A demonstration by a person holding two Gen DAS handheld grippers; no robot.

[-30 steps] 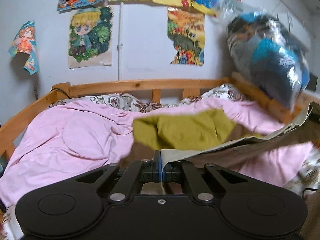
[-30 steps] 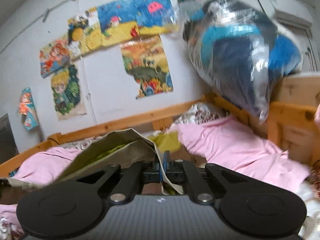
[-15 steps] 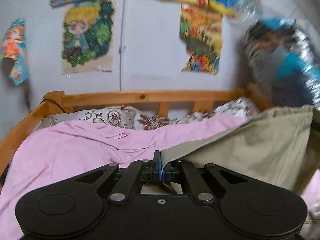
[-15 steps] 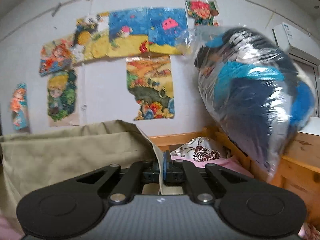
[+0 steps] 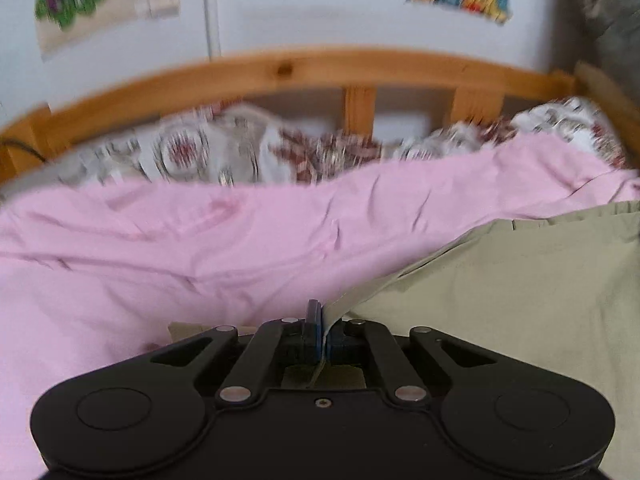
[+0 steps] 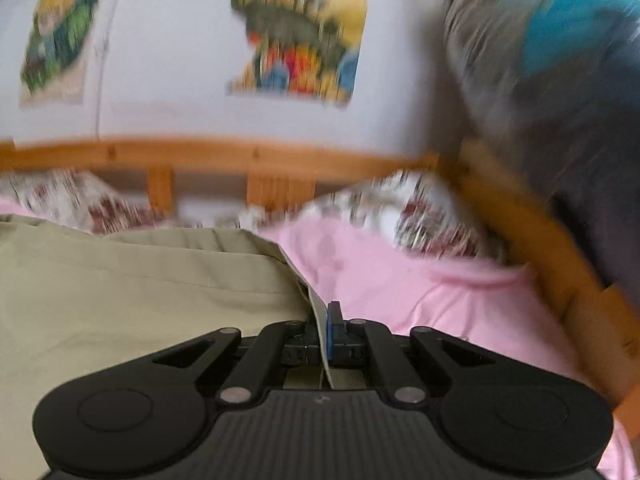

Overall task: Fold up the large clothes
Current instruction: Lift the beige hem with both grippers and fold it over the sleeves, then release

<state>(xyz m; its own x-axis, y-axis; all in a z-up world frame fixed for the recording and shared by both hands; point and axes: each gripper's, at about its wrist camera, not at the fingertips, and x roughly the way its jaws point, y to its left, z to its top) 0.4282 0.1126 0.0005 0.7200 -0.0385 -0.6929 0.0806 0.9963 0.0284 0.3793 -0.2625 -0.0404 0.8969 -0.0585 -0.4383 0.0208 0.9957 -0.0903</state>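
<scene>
A large khaki garment (image 5: 520,280) is stretched between my two grippers over a pink sheet (image 5: 160,260) on the bed. My left gripper (image 5: 321,322) is shut on the garment's left edge, with the cloth running off to the right. My right gripper (image 6: 326,330) is shut on the garment's right edge (image 6: 316,312), and the khaki cloth (image 6: 120,280) spreads to the left. Both views are blurred by motion.
A wooden bed rail (image 5: 300,68) runs along the far side, with patterned bedding (image 5: 240,152) below it. A wooden side rail (image 6: 540,240) and a large plastic-wrapped bundle (image 6: 560,60) stand at the right. Posters (image 6: 300,28) hang on the white wall.
Both grippers have tipped and dropped toward the bed with the garment still held. The khaki cloth now lies lower, spread over the pink sheet.
</scene>
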